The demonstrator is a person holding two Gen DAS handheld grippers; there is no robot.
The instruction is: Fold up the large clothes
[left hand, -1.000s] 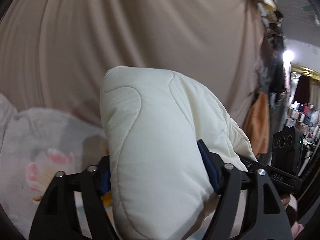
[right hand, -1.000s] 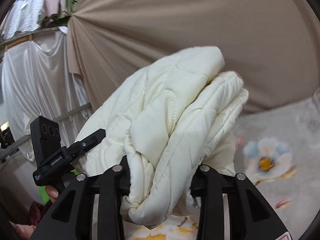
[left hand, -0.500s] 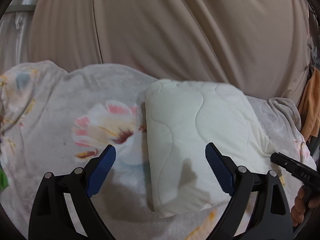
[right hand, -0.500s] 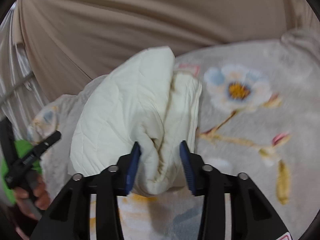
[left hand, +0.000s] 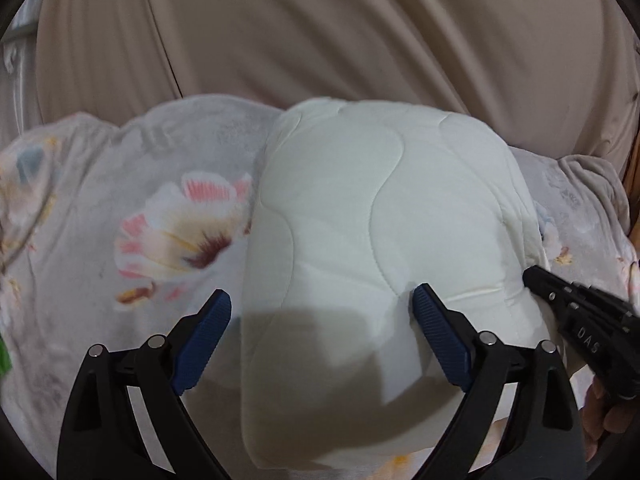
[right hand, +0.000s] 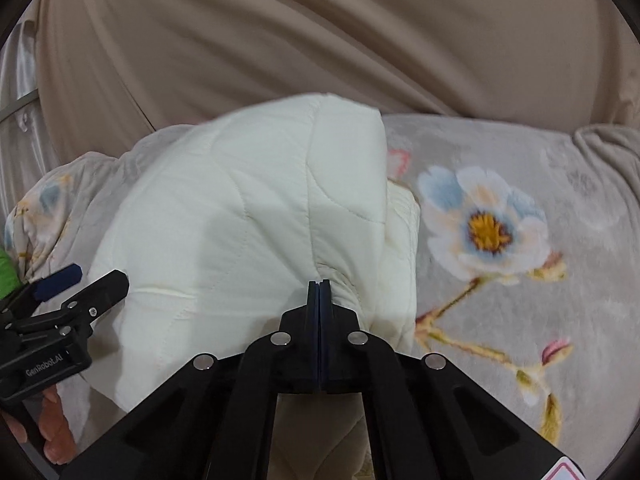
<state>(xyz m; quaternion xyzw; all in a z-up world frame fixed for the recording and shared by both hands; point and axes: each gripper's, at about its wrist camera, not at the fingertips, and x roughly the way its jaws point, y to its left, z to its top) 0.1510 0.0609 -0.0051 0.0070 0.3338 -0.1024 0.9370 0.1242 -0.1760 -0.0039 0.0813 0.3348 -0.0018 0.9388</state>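
Observation:
A folded cream quilted garment [left hand: 360, 240] lies as a thick bundle on a grey floral blanket [left hand: 120, 208]. My left gripper [left hand: 322, 320] is open, its blue pads either side of the bundle's near edge, holding nothing. In the right wrist view the bundle [right hand: 248, 216] lies on the same blanket [right hand: 540, 300]. My right gripper [right hand: 319, 286] is shut, its tips pressed together at a pinch of the garment's fabric near its right edge. The other gripper shows at the left edge [right hand: 72, 296].
A beige curtain [left hand: 320, 32] hangs close behind the blanket-covered surface. A green object [right hand: 6, 272] lies at the far left. The right gripper's body [left hand: 580, 320] shows at the right of the left wrist view.
The bundle was lowered from mid-air onto the blanket. My left gripper let go and stays open. My right gripper closed from a wide grip on the bundle to fully shut at its edge.

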